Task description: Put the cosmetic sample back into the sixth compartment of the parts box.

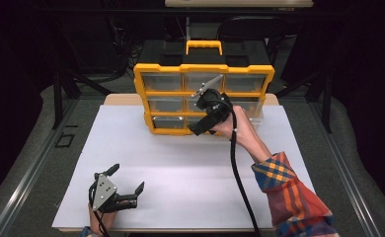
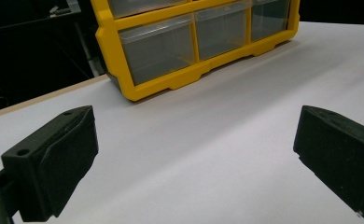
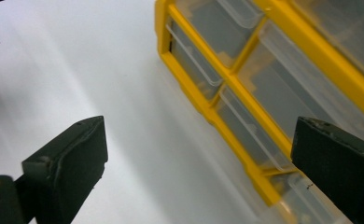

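Note:
A yellow organizer (image 1: pixel 171 68) with clear drawers stands upright at the back of the white table surface (image 1: pixel 180 173). My right gripper (image 1: pixel 203 119) hovers just in front of its middle and lower drawers, jaws wide open with nothing between them. In the right gripper view the organizer's yellow frame (image 3: pixel 325 51) runs diagonally past the open right gripper (image 3: pixel 203 154). My left gripper (image 1: pixel 127 178) rests near the front left of the table, open and empty. The left gripper view looks across bare white surface at the organizer (image 2: pixel 171 86), well beyond the open left gripper (image 2: pixel 194 149).
A black case with a yellow handle (image 1: pixel 204 47) sits behind the organizer. The right gripper's cable (image 1: pixel 237 173) trails across the table toward the plaid sleeve (image 1: pixel 289 192). Dark floor and metal rails flank the table.

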A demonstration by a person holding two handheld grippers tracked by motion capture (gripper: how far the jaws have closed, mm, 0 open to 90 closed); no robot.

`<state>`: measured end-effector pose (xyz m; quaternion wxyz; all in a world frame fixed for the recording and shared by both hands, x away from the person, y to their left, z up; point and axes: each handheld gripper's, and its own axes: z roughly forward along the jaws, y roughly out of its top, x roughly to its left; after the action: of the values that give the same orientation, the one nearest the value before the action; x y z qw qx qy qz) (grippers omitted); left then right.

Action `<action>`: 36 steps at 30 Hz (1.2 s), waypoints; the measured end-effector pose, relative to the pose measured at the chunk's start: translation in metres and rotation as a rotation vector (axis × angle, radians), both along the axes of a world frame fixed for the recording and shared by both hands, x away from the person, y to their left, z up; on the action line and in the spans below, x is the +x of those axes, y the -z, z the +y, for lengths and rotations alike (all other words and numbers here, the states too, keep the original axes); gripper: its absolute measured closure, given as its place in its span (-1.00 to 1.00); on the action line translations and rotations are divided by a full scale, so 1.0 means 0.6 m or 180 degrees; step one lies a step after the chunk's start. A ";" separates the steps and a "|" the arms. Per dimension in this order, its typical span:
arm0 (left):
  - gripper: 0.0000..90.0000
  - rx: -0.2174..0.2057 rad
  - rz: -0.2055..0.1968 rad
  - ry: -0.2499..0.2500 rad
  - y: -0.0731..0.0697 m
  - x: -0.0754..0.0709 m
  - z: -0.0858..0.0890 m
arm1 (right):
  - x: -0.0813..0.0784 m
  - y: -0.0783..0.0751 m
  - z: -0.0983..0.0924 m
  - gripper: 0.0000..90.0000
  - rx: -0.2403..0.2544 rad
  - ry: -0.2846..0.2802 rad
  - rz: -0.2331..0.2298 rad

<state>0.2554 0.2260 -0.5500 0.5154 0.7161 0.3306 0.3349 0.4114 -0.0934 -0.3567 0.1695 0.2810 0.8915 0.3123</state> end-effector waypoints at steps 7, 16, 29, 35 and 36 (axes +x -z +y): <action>-1.00 -0.0003 0.0001 -0.0001 0.000 0.000 0.000 | -0.021 0.030 0.014 -0.98 0.0067 -0.0102 -0.0038; -1.00 0.0001 0.0003 0.0002 0.001 0.001 -0.001 | -0.044 0.074 0.019 -0.98 0.0141 -0.0212 -0.0050; -1.00 0.0000 0.0004 0.0000 0.001 0.000 -0.001 | -0.077 0.142 -0.003 -0.98 0.0297 -0.0265 -0.0016; -1.00 0.0013 0.0007 0.0000 0.001 0.001 -0.001 | -0.089 0.175 -0.024 -0.99 0.0333 -0.0229 0.0054; -1.00 0.0011 0.0004 -0.0001 0.001 0.001 -0.001 | -0.090 0.180 -0.027 -0.99 0.0344 -0.0225 0.0065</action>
<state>0.2559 0.2253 -0.5505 0.5139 0.7172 0.3305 0.3351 0.3574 -0.1099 -0.4649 0.1339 0.2612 0.8844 0.3628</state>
